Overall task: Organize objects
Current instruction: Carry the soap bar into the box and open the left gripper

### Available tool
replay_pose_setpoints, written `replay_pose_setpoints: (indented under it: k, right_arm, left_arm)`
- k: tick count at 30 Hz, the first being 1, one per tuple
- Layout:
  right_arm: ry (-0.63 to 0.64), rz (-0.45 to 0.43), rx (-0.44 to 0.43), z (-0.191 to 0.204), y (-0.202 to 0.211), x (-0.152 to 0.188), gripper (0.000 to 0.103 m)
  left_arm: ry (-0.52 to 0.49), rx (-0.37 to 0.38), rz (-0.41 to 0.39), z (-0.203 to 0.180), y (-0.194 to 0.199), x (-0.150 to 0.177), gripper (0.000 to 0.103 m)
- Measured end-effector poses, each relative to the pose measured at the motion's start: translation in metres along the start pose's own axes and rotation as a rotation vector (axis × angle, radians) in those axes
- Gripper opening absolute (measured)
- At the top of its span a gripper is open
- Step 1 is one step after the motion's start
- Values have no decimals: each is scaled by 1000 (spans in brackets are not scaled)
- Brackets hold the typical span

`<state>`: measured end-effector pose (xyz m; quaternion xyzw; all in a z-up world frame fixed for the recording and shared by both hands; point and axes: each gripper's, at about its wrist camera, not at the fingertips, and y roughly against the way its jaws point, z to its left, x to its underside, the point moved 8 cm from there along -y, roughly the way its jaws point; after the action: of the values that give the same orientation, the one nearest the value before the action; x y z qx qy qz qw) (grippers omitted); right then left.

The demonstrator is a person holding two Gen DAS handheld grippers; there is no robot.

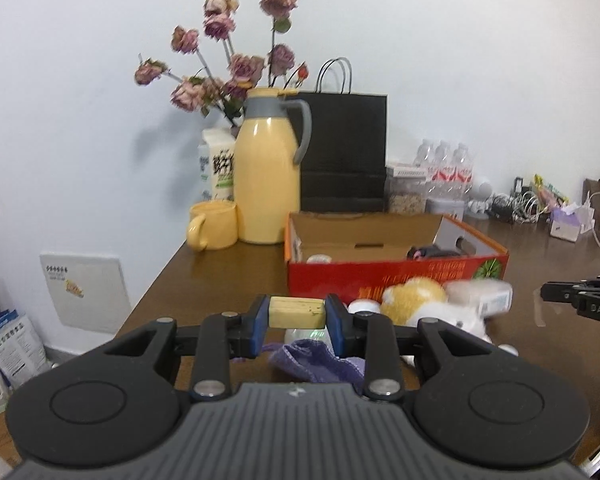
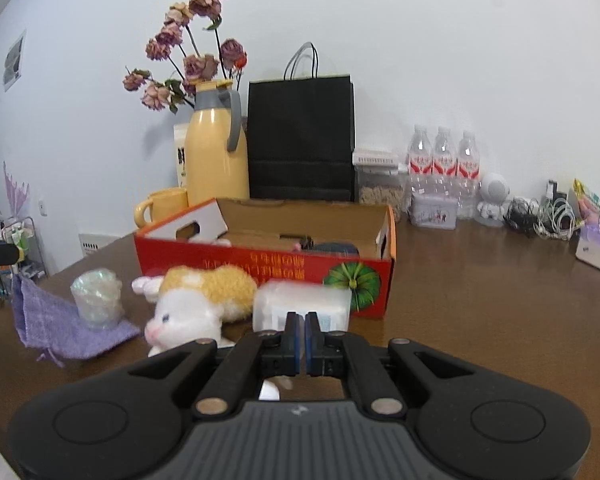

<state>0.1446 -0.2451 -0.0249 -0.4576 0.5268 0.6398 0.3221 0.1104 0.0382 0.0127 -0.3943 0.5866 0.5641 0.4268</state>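
My left gripper (image 1: 297, 312) is shut on a pale yellow block (image 1: 297, 312) and holds it above the table, in front of the open red cardboard box (image 1: 396, 274). My right gripper (image 2: 302, 336) is shut and empty, its tips close to a white plastic-wrapped pack (image 2: 300, 306) beside a yellow and white plush toy (image 2: 200, 304). A purple cloth (image 2: 60, 324) carries a shiny wrapped cup (image 2: 98, 298). The box (image 2: 268, 268) holds a few dark items. The plush (image 1: 416, 304) and cloth (image 1: 316, 362) also show in the left wrist view.
A yellow thermos jug (image 1: 266, 172), yellow mug (image 1: 214, 226), dried roses (image 1: 228, 64), black paper bag (image 1: 344, 152), grain container (image 2: 380, 184), water bottles (image 2: 442, 168), small tin (image 2: 434, 210), cables (image 2: 540, 216) and tissue box (image 2: 598, 246) line the table's back. The table's left edge (image 1: 152, 280) drops off.
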Motion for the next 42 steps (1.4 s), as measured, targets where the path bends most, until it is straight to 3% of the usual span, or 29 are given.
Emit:
replay_pose_setpoints:
  k: [7, 14, 26, 33, 42]
  right_arm:
    - [14, -55, -20, 6, -12, -29, 2]
    - [18, -78, -49, 16, -25, -44, 2]
    - [0, -85, -61, 19, -27, -45, 2]
    - [-17, -98, -58, 15, -19, -44, 2]
    - [-37, -106, -63, 8, -13, -41, 2]
  left_arm:
    - [-13, 45, -47, -17, -6, -21, 31]
    - [-25, 41, -67, -17, -6, -33, 31]
    - [198, 175, 74, 8, -37, -38, 31]
    - [260, 176, 107, 17, -44, -51, 31]
    - [253, 146, 121, 16, -42, -55, 31]
